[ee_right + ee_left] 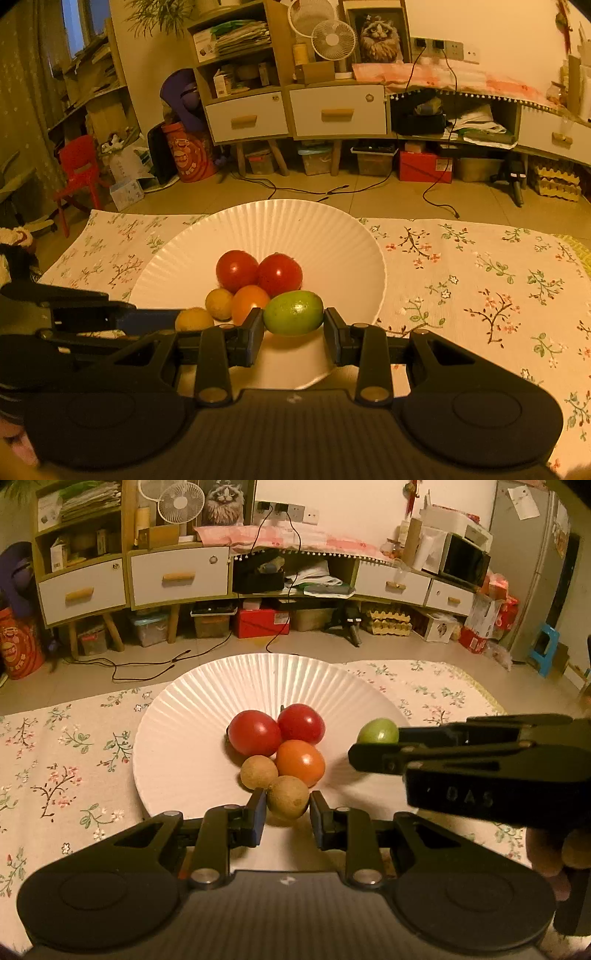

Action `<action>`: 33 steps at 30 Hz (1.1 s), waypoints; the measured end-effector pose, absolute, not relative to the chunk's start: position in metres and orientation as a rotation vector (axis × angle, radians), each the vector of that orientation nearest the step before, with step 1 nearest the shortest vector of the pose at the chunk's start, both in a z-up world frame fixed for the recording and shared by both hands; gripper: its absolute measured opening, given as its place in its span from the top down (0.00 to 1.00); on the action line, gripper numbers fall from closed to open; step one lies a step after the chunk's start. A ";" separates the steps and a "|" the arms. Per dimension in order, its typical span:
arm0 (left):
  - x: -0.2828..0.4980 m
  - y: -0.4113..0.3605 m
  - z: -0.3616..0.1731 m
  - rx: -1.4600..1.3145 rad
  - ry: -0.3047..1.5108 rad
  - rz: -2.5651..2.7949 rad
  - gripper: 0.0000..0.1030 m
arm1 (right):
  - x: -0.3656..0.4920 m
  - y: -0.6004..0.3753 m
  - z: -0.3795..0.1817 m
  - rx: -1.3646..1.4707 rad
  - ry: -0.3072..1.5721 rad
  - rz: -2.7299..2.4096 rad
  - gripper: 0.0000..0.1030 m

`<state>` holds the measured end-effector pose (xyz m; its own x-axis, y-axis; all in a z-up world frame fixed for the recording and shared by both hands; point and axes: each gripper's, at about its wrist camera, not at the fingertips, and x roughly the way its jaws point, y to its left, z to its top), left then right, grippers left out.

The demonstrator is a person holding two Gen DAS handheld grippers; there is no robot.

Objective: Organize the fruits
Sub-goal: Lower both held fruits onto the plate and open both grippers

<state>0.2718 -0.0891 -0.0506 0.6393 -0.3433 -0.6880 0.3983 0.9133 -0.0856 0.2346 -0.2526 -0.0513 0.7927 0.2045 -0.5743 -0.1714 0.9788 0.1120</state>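
- Brown round fruit (287,796): clamped between the pads of the left gripper (287,808), at the near edge of the fruit pile, over the near part of the white paper plate (207,709).
- Green fruit (293,312): clamped between the pads of the right gripper (294,325), held over the near right part of the plate, just beside the orange tomato (248,301).
- Fruit pile: two red tomatoes (255,732) side by side at the far side, the orange tomato in front of them, a second brown fruit (258,771) to its left. All touch one another near the plate's centre.
- Left gripper pose: points forward and downward toward the plate; both fingers level with each other, jaws narrowed onto the brown fruit. In the right wrist view it enters from the left edge with the brown fruit at its tip.
- Right gripper pose: points forward and downward; jaws narrowed onto the green fruit. In the left wrist view it enters from the right edge, lying sideways across the plate's right rim, with the green fruit at its tip.
- A person's fingers (554,853) show behind the right gripper's body in the left wrist view.
- The plate rests on a floral cloth (480,280) covering the table.
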 end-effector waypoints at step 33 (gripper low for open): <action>0.266 -0.088 -0.043 0.155 0.732 -0.462 0.48 | 0.239 -0.240 -0.039 0.031 0.625 0.225 0.54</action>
